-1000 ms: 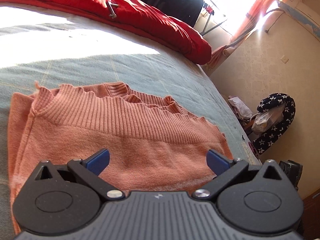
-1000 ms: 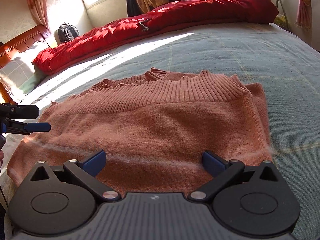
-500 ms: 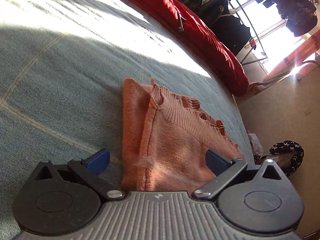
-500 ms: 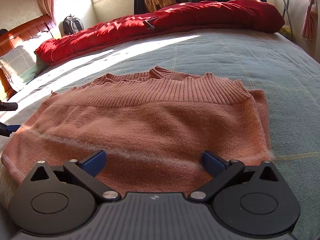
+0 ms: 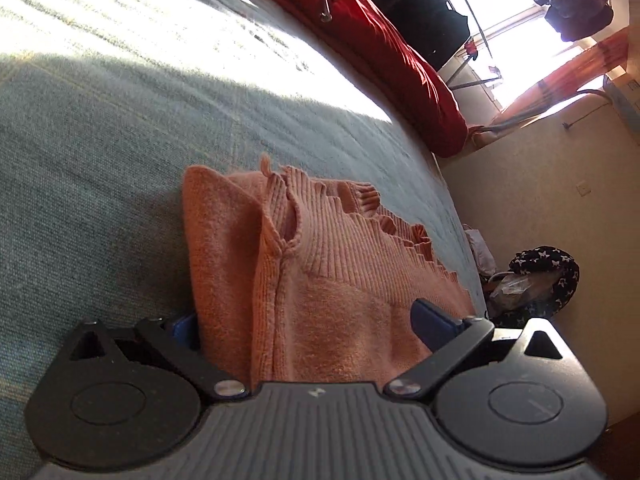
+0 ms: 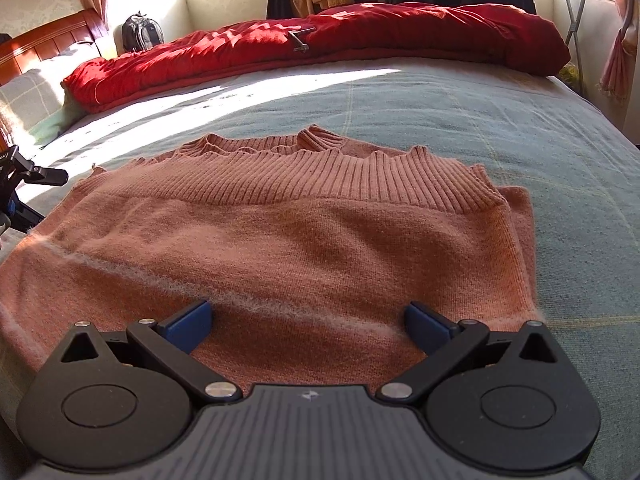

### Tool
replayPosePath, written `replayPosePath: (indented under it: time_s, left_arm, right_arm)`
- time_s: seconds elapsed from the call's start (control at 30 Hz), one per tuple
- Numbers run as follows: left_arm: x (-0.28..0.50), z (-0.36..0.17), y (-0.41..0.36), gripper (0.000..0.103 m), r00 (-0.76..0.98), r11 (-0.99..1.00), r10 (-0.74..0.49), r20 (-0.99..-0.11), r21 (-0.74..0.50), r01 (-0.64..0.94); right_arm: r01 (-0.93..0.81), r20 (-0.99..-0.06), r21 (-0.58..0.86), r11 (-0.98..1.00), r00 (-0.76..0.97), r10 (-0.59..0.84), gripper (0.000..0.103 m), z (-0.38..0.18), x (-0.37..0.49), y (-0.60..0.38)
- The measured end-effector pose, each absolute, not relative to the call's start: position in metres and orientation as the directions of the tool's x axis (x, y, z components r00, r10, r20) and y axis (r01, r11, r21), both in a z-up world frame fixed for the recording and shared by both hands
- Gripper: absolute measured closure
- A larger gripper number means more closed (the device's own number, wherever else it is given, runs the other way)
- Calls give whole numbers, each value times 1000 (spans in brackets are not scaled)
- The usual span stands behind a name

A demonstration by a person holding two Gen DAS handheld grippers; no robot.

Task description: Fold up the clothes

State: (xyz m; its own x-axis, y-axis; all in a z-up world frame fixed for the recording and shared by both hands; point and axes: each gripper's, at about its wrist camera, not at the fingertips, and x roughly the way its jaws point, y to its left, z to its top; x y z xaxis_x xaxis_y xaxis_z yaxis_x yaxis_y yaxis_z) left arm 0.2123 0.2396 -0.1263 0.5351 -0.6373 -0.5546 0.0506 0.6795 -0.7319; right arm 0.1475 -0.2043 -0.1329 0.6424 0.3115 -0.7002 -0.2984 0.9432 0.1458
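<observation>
A salmon-pink knit sweater (image 6: 288, 236) lies folded on the grey-blue bed cover (image 6: 500, 120), ribbed hem toward the far side. My right gripper (image 6: 308, 320) is open, its blue pads wide apart low over the sweater's near edge. My left gripper (image 5: 308, 320) is open at the sweater's (image 5: 320, 280) left end. The sweater's edge lies between its jaws, with the left blue pad (image 5: 182, 326) partly hidden behind the fabric. The left gripper also shows at the left edge of the right wrist view (image 6: 24, 188).
A red duvet (image 6: 320, 52) lies along the far side of the bed. A wooden headboard (image 6: 44, 44) and a pillow (image 6: 28, 96) stand at the left. A clothes rack (image 5: 460, 20) and a star-print bag (image 5: 548, 276) stand beyond the bed's foot.
My left gripper has swung from facing the sweater's long side to its left end and moved in, so the edge now lies between its jaws. My right gripper has barely shifted.
</observation>
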Motion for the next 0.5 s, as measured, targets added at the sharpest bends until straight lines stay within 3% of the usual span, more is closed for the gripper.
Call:
replayPosePath:
  time_s: [0.2,0.5]
  left_arm:
    - [171,-128,238,7,497,634,-717,-488,-753,176]
    - [223,-134,235,8,450,580,-759,-470,-802,142]
  right_arm:
    - [-312,-702,115,943,646,299,0,-134,146,-200]
    - [-297,-716,97,950,643,274,0,-134,148,-195]
